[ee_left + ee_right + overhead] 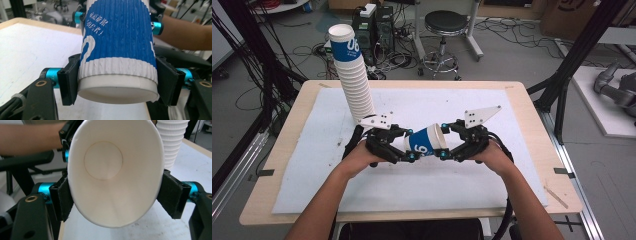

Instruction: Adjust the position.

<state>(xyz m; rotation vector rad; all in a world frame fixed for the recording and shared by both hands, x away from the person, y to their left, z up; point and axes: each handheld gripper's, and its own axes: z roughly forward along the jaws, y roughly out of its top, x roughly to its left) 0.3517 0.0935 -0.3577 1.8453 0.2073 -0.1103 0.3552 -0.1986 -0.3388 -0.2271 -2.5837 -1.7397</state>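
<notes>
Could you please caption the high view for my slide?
Two claws, left and right, grip one cup beside a tall stack.

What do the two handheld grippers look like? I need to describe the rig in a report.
Both the left gripper and the right gripper are black, with cyan fittings by the flat black pads. Each carries a grey three-cornered plate dotted with holes, and a black cable trails back. The forearms are bare.
</notes>
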